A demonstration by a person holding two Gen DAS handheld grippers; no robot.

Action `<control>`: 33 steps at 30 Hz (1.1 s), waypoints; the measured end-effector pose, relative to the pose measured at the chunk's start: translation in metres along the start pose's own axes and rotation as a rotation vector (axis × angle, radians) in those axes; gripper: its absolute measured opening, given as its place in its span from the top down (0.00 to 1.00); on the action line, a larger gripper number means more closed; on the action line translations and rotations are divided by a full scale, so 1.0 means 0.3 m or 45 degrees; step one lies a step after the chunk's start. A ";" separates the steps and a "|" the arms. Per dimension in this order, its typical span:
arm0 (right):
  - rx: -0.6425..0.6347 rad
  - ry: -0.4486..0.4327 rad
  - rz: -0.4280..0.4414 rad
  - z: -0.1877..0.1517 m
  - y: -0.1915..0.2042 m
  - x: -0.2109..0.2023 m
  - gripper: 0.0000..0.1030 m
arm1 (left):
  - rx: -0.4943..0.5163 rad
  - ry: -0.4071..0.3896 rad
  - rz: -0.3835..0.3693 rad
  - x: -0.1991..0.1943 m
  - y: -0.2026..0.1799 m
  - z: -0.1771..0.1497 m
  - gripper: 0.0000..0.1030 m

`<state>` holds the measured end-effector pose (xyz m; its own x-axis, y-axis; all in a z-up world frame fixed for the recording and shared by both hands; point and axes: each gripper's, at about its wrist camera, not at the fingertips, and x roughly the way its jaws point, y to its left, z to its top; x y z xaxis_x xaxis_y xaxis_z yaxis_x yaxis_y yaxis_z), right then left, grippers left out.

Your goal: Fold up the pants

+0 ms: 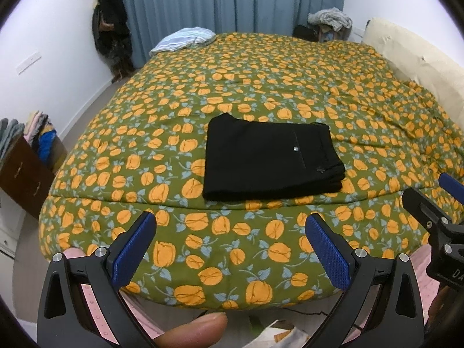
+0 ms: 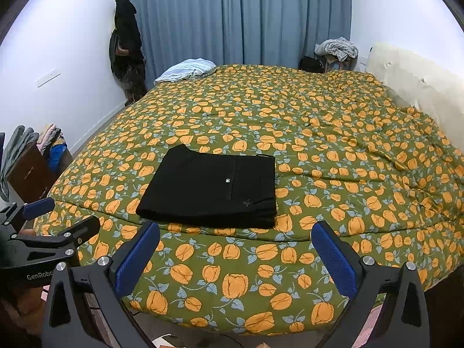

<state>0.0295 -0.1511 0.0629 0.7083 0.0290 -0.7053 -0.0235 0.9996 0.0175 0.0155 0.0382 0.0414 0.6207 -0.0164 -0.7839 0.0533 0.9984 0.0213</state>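
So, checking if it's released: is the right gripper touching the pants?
Apart. The right wrist view shows the open right gripper short of the pants, bedspread between.

On my left gripper (image 2: 62,217), seen from the right wrist, white lettering reads "GenRobo", cut off by a finger. On my right gripper (image 1: 446,191), only "DA" shows at the frame edge.

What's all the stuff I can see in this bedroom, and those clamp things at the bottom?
Folded black pants: one, black, near bed's front edge.
Quilted floral bedspread: one, green with orange flowers, covering bed.
Striped cloth: one, pale blue-white, far left corner of bed.
Pleated curtain: one, blue-grey, back wall.
Hanging dark clothes: black, left corner.
Wooden drawer unit: one, brown, left, clothes piled on top.
Left gripper: blue pads, open, empty.
Right gripper: blue pads, open, empty.
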 end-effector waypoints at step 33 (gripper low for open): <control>-0.034 -0.052 -0.006 0.042 0.017 -0.033 0.00 | 0.036 -0.016 0.038 -0.025 -0.018 -0.014 0.01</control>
<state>0.0313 -0.1464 0.0790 0.7365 0.0246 -0.6760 -0.0383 0.9993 -0.0053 0.0072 0.0332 0.0444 0.6323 0.0125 -0.7747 0.0566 0.9965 0.0623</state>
